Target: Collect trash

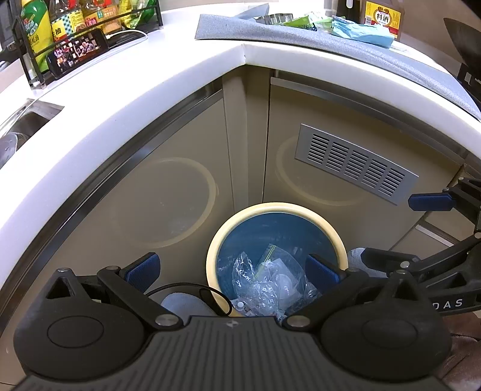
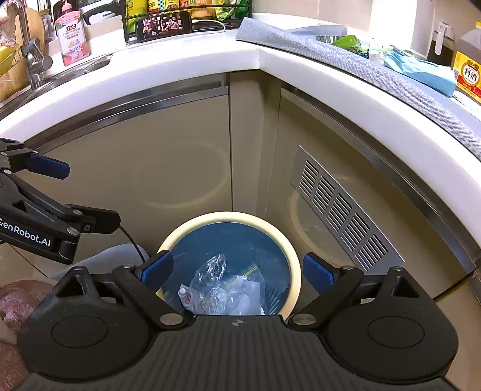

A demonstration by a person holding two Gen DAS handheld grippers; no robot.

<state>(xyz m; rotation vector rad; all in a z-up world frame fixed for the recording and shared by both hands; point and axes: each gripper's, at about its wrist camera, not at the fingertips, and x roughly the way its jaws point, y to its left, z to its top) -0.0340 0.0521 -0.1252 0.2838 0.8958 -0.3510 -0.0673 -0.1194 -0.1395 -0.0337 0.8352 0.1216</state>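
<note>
A round trash bin with a cream rim (image 1: 272, 206) and a blue liner stands on the floor in the cabinet corner. Crumpled clear plastic trash (image 1: 264, 282) lies inside it. The bin rim (image 2: 231, 215) and the plastic (image 2: 222, 285) also show in the right wrist view. My left gripper (image 1: 233, 269) is open and empty above the bin's near left side. My right gripper (image 2: 239, 269) is open and empty straight above the bin. On the counter's grey mat lie a blue crumpled wrapper (image 2: 421, 70) and a green packet (image 2: 350, 43).
White countertop (image 1: 150, 78) wraps the corner, with a sink (image 2: 75, 70) at left, a rack of bottles (image 1: 60, 24), a phone (image 2: 163, 25) and a cooking wine bottle (image 2: 469, 72). A metal vent (image 1: 356, 164) sits in the right cabinet door.
</note>
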